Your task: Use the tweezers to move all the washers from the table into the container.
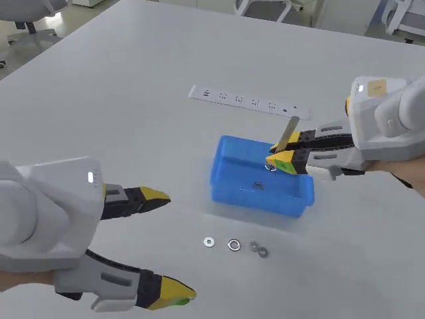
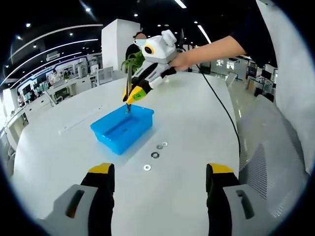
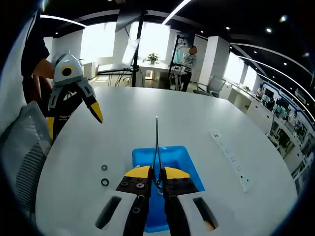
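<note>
Over the blue container my right gripper is shut on the metal tweezers, which slant down into it. A small ring seems to hang at the tweezers' tip. One washer lies on the container's floor. Several washers lie in a row on the table in front of the container. My left gripper stands open near them at the lower left, holding nothing. The right gripper view has the tweezers between the closed jaws above the container.
A white power strip lies behind the container. The grey table stretches wide to the left and back. Office chairs stand along its far edge. In the left gripper view the washers lie between my open jaws and the container.
</note>
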The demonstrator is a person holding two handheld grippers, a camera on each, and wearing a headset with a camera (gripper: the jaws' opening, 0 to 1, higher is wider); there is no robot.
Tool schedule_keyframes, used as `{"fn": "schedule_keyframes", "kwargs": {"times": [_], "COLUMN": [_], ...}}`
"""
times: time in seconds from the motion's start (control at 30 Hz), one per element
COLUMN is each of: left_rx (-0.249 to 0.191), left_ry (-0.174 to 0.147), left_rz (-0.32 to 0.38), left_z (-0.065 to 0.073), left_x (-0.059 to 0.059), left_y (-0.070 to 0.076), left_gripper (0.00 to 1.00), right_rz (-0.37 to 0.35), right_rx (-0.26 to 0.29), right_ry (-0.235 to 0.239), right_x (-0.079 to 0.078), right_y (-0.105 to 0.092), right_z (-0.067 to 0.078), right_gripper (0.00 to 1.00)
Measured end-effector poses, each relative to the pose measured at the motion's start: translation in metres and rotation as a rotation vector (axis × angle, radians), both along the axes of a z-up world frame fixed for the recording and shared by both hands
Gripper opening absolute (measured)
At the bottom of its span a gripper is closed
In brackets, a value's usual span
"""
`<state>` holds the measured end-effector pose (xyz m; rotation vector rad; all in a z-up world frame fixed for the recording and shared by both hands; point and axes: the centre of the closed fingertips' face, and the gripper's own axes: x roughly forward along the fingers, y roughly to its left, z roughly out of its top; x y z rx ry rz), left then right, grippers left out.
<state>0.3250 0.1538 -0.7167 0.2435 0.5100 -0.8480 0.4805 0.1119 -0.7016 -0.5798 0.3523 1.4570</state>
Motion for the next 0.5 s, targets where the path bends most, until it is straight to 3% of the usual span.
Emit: {"fn": "schedule_keyframes", "kwargs": {"times": [0.23, 0.5], "left_rx": [0.003, 0.004], "left_ry": [0.030, 0.046], "left_rz": [0.017, 0.040], "left_z": [-0.007, -0.012], "left_x": [-0.004, -0.009], "left_y": [0.001, 0.006], "left_gripper": [0.90, 0.89], "right_rz": [-0.019, -0.020], "right_rx": [-0.030, -0.049], "right_ry": [0.010, 0.022], "right_x": [0.012, 0.015], "right_y": [0.004, 0.009], "right_z": [-0.024, -0.041], "right_gripper": [0.09, 0.09]}}
